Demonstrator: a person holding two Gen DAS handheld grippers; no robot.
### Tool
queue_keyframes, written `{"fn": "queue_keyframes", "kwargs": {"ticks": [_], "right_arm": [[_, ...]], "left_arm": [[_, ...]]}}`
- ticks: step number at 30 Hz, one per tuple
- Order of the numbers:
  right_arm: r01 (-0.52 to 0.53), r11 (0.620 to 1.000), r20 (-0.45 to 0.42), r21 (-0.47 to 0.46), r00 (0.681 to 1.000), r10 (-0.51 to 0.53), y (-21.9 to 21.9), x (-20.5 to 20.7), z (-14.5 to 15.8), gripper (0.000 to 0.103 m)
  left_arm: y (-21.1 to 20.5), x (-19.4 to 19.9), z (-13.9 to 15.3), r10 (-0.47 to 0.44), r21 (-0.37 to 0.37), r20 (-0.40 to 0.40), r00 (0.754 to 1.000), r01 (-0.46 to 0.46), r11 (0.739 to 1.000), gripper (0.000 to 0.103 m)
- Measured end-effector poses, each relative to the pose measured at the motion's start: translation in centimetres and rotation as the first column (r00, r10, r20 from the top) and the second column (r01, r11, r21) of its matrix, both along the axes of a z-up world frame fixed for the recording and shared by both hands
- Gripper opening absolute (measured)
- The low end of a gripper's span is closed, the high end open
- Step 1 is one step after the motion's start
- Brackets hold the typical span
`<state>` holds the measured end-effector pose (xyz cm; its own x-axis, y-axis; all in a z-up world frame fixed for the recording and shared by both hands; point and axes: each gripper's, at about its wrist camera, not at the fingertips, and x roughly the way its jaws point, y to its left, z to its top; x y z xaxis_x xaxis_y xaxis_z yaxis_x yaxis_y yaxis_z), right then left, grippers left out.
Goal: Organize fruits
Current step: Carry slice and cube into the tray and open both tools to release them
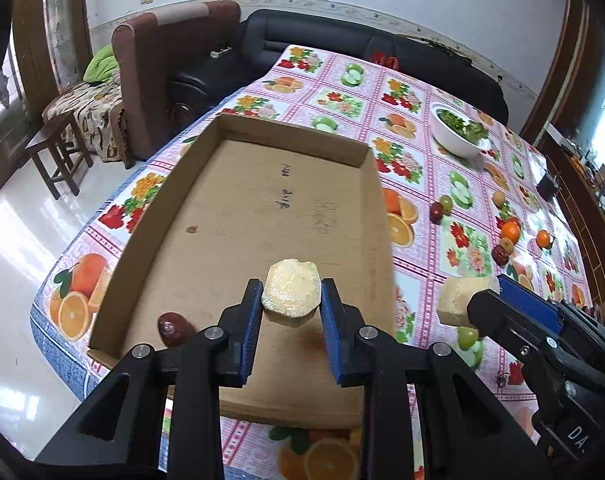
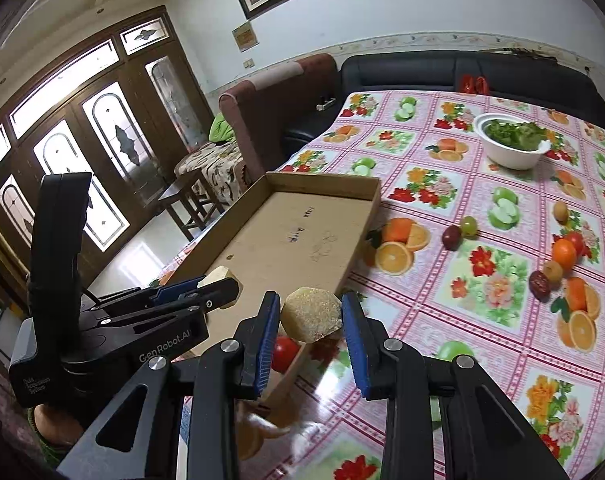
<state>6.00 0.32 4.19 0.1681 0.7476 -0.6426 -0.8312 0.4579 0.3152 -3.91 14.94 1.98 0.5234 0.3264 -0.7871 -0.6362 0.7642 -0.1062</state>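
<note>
While each gripper carries a pale yellow chunk of cut fruit, the rest of the fruit lies loose on the table. The left gripper [image 1: 291,300] pinches its chunk [image 1: 290,292] by two flat sides above the near end of the cardboard tray [image 1: 238,128], where a dark red date [image 1: 173,328] lies in the near left corner. The right gripper [image 2: 310,320] pinches the other chunk [image 2: 311,314] just over the tray's near right edge.

Both pieces look light, with a rough, grainy cut face. That should give the pads some bite, though the flesh may be soft and bruise if squeezed hard. Holding across the flat faces, as now, looks sound.

Well apart, towards the table's right edge, sit oranges [image 2: 563,254], a green grape [image 2: 469,225] and more dates. Being round and smooth, they will likely roll; best gripped across the middle.
</note>
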Motion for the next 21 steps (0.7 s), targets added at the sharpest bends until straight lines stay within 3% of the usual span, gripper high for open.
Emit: {"fn": "queue_keyframes", "kwargs": {"ticks": [21], "right_arm": [[-0.058,0.998,-0.055,-0.018,0.997,0.057,6.9,0.3,-1.9,0.032]], "left_arm": [[5.2,0.0,-2.3,0.101,-0.019,-0.051,0.994,-0.103,0.995,0.026]]}}
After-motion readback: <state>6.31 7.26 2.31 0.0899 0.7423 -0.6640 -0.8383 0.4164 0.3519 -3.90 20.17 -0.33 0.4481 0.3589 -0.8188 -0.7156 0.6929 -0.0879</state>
